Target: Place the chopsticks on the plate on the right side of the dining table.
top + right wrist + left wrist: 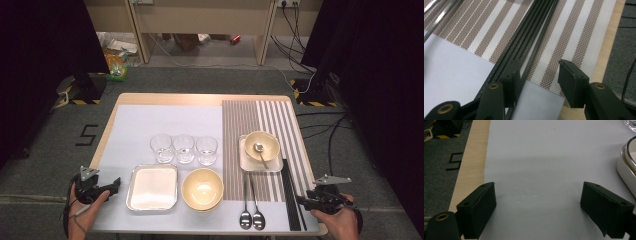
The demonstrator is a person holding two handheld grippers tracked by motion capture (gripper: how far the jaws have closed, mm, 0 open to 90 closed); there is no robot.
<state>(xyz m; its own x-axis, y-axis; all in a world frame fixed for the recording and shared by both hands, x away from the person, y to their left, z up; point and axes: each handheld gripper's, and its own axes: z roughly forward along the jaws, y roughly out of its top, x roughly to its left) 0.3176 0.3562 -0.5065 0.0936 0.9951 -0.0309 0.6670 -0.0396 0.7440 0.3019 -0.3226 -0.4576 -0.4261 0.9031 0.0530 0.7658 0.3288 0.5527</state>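
Several black chopsticks [291, 192] lie side by side on the striped mat [240, 120] near the table's right edge. My right gripper [301, 202] hovers at their near end, open. In the right gripper view the chopsticks [531, 37] run up from under the left jaw, and my right gripper [537, 75] has mostly striped mat between its jaws; the pads press on nothing. At the table's front left my left gripper [114, 185] is wide open. In the left gripper view it [537, 200] has only pale blue mat between its jaws.
A metal tray [152, 187] and a yellow bowl [202, 189] sit in front. Three glasses [183, 148] stand behind them. A small bowl holding a spoon [261, 145] rests on a square plate [246, 162]. Two spoons [251, 217] lie left of the chopsticks.
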